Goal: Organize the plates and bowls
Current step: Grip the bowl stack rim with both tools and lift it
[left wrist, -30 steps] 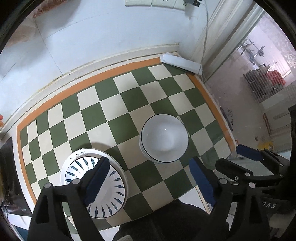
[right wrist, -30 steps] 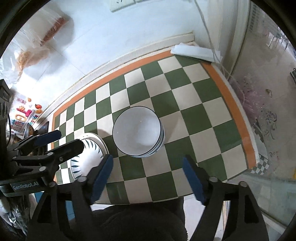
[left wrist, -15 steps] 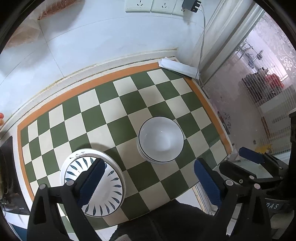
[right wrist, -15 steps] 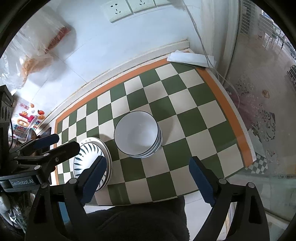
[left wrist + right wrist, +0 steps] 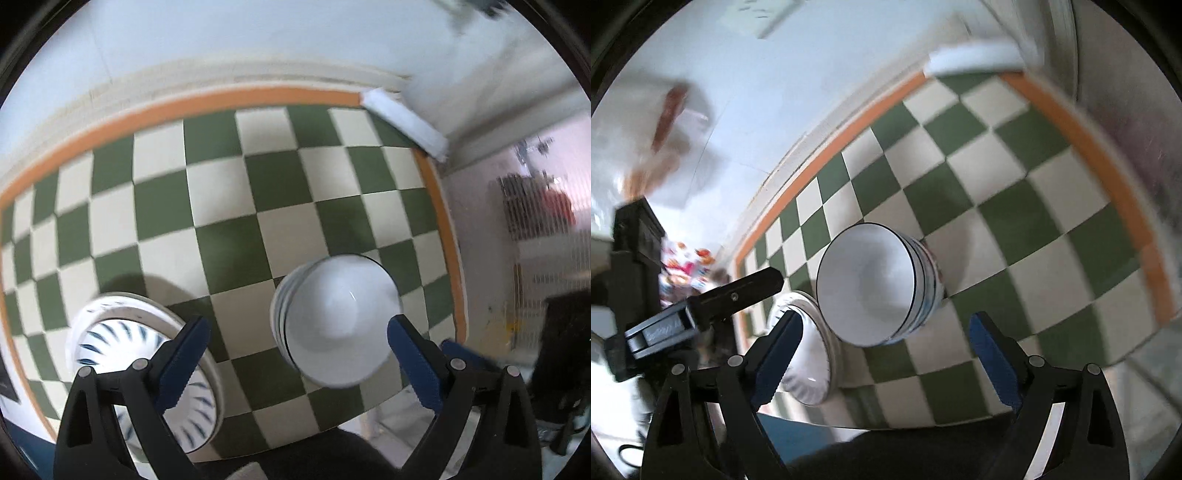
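Note:
A stack of white bowls with dark rims (image 5: pixel 332 321) (image 5: pixel 875 288) stands on the green-and-cream checkered table (image 5: pixel 258 192) near its front right. A stack of white plates with blue leaf marks (image 5: pixel 144 369) (image 5: pixel 809 362) sits to its left at the front edge. My left gripper (image 5: pixel 299 358) is open and empty, with its jaws over the plates and the bowls' right side. My right gripper (image 5: pixel 886 354) is open and empty, just in front of the bowls. The left gripper also shows in the right wrist view (image 5: pixel 701 310).
A folded white cloth (image 5: pixel 402 122) (image 5: pixel 975 59) lies at the table's far right corner against the wall. The table has an orange border (image 5: pixel 221 99). Floor and a radiator-like rack (image 5: pixel 532 206) lie to the right. Both views are motion-blurred.
Both grippers have dropped lower and closer to the table and tilted; bowls and plates now look larger. Both stay open. The dishes have not moved.

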Tool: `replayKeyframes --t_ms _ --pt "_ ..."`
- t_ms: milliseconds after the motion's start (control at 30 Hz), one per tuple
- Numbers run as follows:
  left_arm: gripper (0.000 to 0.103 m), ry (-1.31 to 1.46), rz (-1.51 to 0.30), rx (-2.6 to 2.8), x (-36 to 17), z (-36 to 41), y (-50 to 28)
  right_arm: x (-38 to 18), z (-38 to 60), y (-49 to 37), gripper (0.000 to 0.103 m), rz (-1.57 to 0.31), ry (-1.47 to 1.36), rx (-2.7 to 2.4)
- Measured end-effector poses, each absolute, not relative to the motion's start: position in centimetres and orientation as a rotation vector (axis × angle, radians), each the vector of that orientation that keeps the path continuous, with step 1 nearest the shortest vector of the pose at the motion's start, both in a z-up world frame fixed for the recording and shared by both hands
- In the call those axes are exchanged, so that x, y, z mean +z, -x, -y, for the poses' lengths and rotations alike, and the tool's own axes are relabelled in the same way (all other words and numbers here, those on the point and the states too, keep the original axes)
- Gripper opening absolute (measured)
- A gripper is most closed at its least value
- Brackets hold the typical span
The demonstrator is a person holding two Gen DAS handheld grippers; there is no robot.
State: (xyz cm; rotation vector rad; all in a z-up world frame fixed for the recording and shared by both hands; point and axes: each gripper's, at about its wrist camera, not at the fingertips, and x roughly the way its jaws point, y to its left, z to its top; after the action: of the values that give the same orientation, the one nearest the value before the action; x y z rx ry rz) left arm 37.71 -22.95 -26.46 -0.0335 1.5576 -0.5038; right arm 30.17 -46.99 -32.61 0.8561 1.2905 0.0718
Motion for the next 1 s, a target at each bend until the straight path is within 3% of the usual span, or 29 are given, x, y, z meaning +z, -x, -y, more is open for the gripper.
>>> replayKeyframes --t_ms 267,567,633,700,733,867,1000 --pt "0.097 0.183 -1.784 -0.481 -34.5 23.5 -40.4 -41.5 47.5 -32.1 0.094 -1.362 -1.035 0.167" --pt "0.096 0.232 -1.855 -0.502 -37.9 24.2 -40.1 -47.2 45.9 -34.1 0.093 -1.401 -1.140 0.262" --pt "0.088 0.237 -1.852 -0.519 -38.1 24.4 -40.0 -48.1 45.6 -34.4 0.092 -1.415 -1.165 0.277" --pt "0.073 0.225 -1.849 -0.528 -38.2 24.6 -40.1 -48.8 45.4 -34.6 0.088 -1.428 -1.175 0.296" --pt "0.059 0.217 -1.843 -0.547 -38.1 24.9 -39.9 -48.8 45.3 -34.7 0.086 -1.421 -1.178 0.301" --pt "0.056 0.125 -1.776 -0.607 -37.5 25.8 -39.4 -49.3 44.9 -35.0 0.068 -1.421 -1.170 0.311" --pt "0.056 0.075 -1.729 -0.621 -36.9 25.9 -39.0 -49.6 44.9 -35.1 0.059 -1.410 -1.111 0.299"
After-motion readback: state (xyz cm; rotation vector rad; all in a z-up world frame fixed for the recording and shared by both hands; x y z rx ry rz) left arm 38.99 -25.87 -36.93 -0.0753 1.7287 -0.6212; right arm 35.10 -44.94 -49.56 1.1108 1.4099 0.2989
